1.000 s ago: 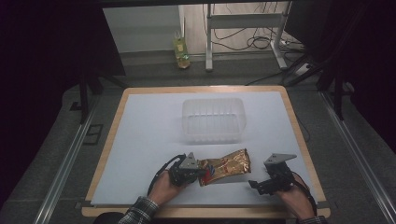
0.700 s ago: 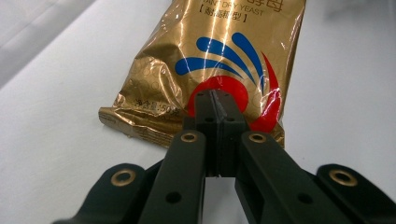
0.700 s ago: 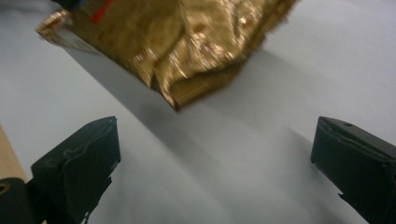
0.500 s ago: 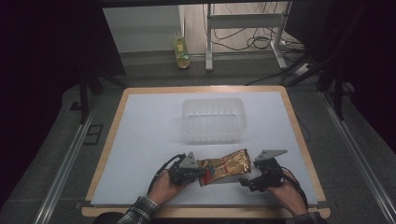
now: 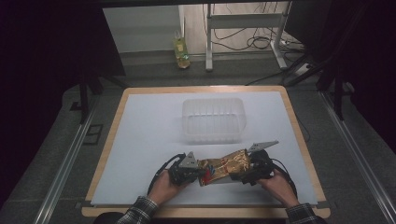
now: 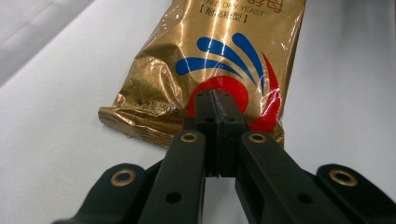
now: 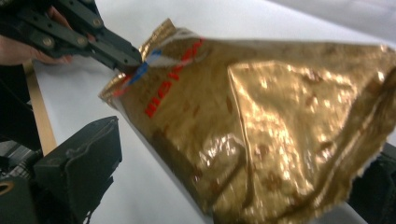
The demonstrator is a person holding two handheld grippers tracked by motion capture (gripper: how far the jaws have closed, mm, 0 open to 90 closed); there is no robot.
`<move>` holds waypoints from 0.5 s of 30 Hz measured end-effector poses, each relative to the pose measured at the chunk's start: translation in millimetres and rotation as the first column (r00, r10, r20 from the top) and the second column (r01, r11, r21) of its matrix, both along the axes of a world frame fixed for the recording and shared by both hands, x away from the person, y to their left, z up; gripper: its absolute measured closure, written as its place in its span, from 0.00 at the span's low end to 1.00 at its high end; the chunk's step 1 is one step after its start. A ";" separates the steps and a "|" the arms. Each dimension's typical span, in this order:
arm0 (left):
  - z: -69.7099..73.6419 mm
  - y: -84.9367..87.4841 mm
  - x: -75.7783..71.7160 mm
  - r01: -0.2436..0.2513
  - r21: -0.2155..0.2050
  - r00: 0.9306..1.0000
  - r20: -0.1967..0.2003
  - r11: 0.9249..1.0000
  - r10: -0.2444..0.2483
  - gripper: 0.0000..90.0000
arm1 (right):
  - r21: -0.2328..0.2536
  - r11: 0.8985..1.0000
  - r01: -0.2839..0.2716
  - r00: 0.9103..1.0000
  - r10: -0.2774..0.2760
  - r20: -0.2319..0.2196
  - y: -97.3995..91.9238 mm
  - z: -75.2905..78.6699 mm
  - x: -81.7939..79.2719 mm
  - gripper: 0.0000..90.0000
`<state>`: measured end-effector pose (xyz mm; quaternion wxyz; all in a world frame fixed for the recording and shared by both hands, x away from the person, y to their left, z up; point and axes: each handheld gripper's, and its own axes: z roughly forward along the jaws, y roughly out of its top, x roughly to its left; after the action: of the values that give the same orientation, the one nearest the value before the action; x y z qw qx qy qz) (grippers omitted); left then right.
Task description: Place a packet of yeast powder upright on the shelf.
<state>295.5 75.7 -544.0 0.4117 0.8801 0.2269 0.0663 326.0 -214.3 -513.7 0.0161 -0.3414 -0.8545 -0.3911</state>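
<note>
Gold yeast packet (image 5: 223, 167) lies on white table sheet (image 5: 149, 140) below clear tub (image 5: 213, 119); right gripper (image 5: 247, 173) has moved in to its end, jaws wide around it, contact unclear; left gripper (image 5: 198, 176) clamped on seam edge.

I see a wooden-edged table (image 5: 108, 154) under a white sheet (image 5: 149, 135), lit brightly against a dark room. Grey floor (image 5: 56, 154) surrounds the table. Beyond the table's far edge stands a yellow-green bottle (image 5: 181, 51), near a white metal frame (image 5: 243, 28) with tangled cables (image 5: 261, 43).
</note>
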 end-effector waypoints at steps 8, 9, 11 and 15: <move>0.2 -0.1 0.5 0.001 0.001 1.000 -0.003 1.000 -0.001 1.00 | 0.016 1.000 -0.008 1.000 0.008 -0.024 8.6 11.4 5.5 0.04; 0.4 0.1 0.6 0.003 0.004 1.000 -0.002 1.000 -0.003 1.00 | 0.019 1.000 -0.006 1.000 0.006 -0.030 9.8 12.7 5.6 0.05; 0.3 -0.1 0.5 0.001 0.003 1.000 0.001 1.000 -0.001 1.00 | 0.023 1.000 -0.014 0.999 0.015 -0.043 12.0 14.8 6.3 0.05; 0.4 -0.1 0.6 0.000 0.003 1.000 0.001 1.000 0.000 1.00 | 0.053 0.999 -0.007 0.997 0.011 -0.081 14.8 18.6 8.9 0.05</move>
<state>296.0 75.6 -543.6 0.4103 0.8809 0.2265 0.0669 334.9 -199.6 -495.1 0.0616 -0.3528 -0.8441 -0.3990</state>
